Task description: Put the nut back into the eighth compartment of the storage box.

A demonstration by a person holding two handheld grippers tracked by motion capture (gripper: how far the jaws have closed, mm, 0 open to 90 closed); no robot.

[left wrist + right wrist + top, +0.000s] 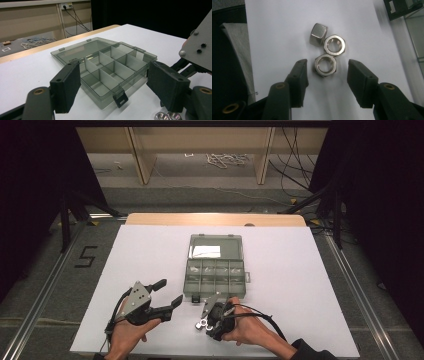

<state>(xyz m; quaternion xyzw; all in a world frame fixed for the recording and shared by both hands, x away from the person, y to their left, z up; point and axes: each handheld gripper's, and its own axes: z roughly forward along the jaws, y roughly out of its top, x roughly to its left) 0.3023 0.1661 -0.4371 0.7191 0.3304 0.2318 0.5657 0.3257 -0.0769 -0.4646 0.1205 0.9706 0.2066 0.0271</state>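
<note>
Jaws of the right gripper [325, 68] apart, pads clear of metal on both sides, nothing gripped. Between them, flat on the white table cover [274, 30]: the nearest hex nut [325, 65], bore facing up, a gap left to each pad. Just beyond the jaw tips, touching that nut: a second hex nut [334, 45], also flat with bore up. Beyond and slightly toward the left jaw, touching the second: a third hex nut [318, 33], tipped on edge with a flat face showing. Off past the right jaw, at the far corner: the black latch [394, 8] of the clear compartment box [415, 30]. Jaws of the left gripper [113, 85] spread wide, released, empty. Ahead of them and framed between the pads in the left gripper view: the same box [110, 67] with lid laid open behind it, white dividers standing in rows, latch hanging from the near wall. Low beside the right jaw there: two of the nuts [166, 115], partly cut off by the edge. From above: right gripper [204, 320] pointing down at the nuts just short of the box's near wall, left gripper [170, 292] well beside it, jaws aimed toward the box [215, 275].
</note>
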